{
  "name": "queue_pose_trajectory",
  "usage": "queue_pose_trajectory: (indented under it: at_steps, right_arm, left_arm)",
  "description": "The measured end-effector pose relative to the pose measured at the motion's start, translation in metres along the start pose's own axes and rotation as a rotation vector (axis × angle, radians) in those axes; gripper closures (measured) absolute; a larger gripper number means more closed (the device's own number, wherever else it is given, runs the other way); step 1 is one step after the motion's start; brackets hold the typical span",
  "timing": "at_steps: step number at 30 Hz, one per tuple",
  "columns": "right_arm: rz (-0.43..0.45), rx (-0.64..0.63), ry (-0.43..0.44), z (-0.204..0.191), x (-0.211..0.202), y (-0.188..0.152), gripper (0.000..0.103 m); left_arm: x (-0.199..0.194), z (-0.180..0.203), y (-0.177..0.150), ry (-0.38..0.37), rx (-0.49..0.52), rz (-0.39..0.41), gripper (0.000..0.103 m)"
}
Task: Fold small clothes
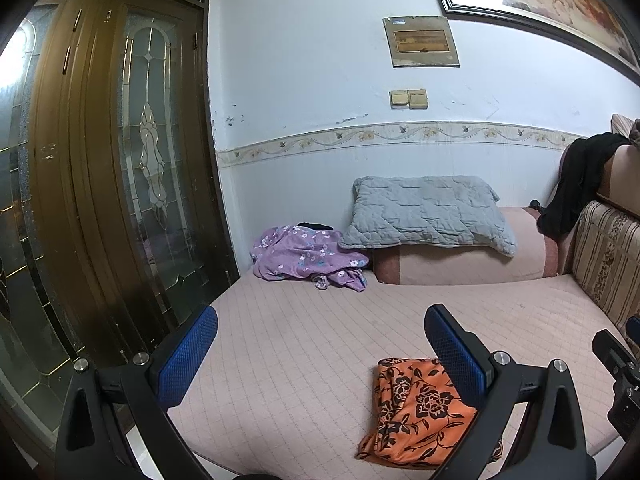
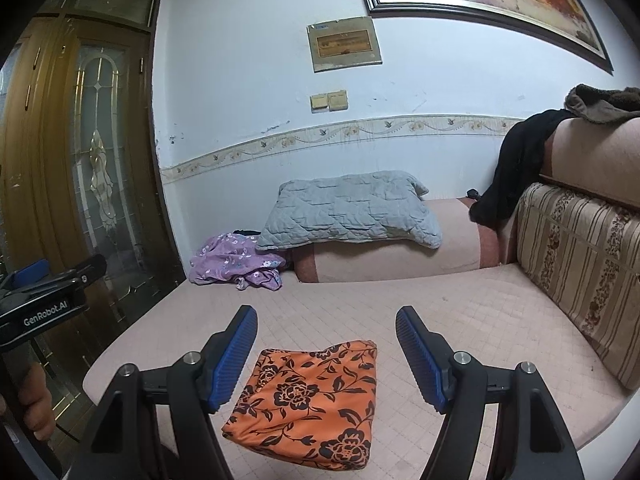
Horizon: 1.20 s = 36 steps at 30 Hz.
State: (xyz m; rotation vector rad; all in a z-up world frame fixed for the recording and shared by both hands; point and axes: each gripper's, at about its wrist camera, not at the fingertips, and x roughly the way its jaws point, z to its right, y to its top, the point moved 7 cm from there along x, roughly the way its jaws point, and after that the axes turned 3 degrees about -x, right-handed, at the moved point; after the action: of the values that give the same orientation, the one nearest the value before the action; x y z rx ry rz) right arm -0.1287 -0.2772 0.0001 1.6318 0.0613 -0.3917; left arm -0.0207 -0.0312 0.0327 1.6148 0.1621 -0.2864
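My right claw point(image 2: 326, 330) hangs with its jaws well apart and nothing between the pads, just above the orange flowered garment point(image 2: 308, 402), which lies near me on the pink sofa seat point(image 2: 460, 312), already doubled into a rough square. My left claw point(image 1: 320, 330) is also spread wide and empty, and from it the same orange cloth point(image 1: 416, 412) sits to the right, partly behind one finger. The fabric looks thin, light and limp, likely a bit slick, so I judge it will sag and slide; a corner or a folded edge is the best place to pinch. Farther off, at the left end of the seat, a crumpled purple flowered garment point(image 2: 236, 264) waits beside the grey quilted pillow point(image 2: 348, 212). Something dark is tucked behind it; I cannot tell what. A black garment point(image 2: 508, 168) drapes over the sofa back at far right, its lower end hidden
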Motion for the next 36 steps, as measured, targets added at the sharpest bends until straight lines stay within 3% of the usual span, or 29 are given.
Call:
queue_pose_trajectory:
  at_steps: [24,36]
  right_arm:
    - [-0.04,-0.025,-0.006,-0.01,0.014,-0.009,0.028]
    - [-0.077,-0.044,0.011,-0.02,0.042,-0.014,0.028]
  left_arm:
    - [0.017,-0.022,-0.014,0.007,-0.026,-0.04,0.0]
    - [0.042,-0.026,-0.022,0.008,-0.035,-0.079,0.0]
